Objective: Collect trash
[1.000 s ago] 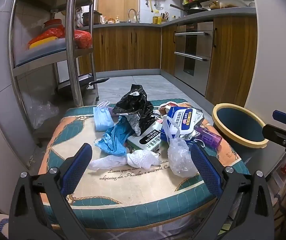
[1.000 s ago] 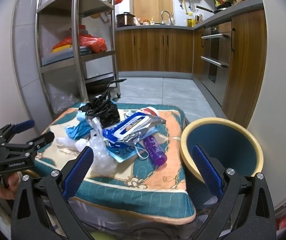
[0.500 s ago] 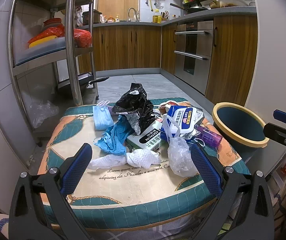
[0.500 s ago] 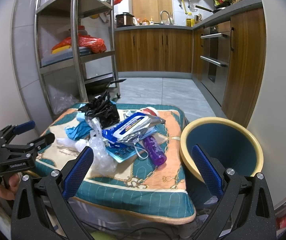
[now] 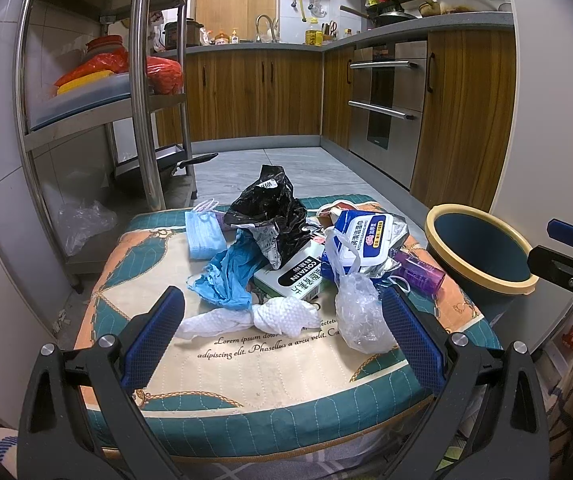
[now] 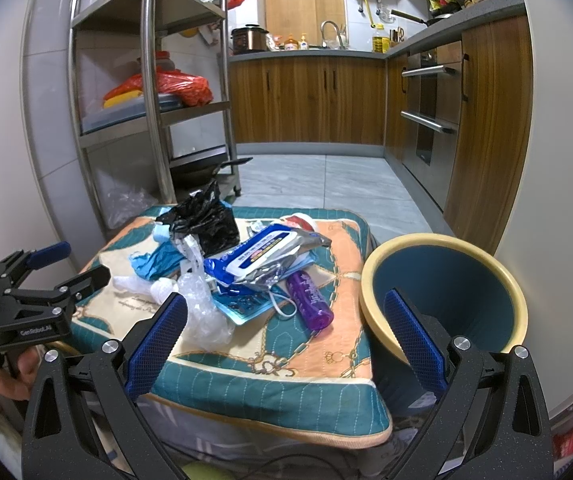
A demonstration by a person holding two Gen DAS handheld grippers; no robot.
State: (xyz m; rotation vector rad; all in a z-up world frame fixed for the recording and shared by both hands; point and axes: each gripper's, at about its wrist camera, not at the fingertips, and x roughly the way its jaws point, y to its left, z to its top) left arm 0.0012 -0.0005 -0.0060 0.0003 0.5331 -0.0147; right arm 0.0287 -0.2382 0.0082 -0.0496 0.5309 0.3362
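left gripper (image 5: 282, 328): wide, empty | right gripper (image 6: 286, 332): wide, empty | trash pile (image 5: 298, 256) lay mid-table (image 5: 246, 364), ahead of both | bin (image 6: 446, 300) just right of table, nearest right gripper | white wad (image 5: 282, 314) closest to left gripper, long axis crosswise

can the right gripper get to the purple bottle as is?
Probably yes. The right gripper is open and empty, and the purple bottle lies exposed on the cushion's near side beside the bin. Only a thin white loop from the pile lies alongside it.
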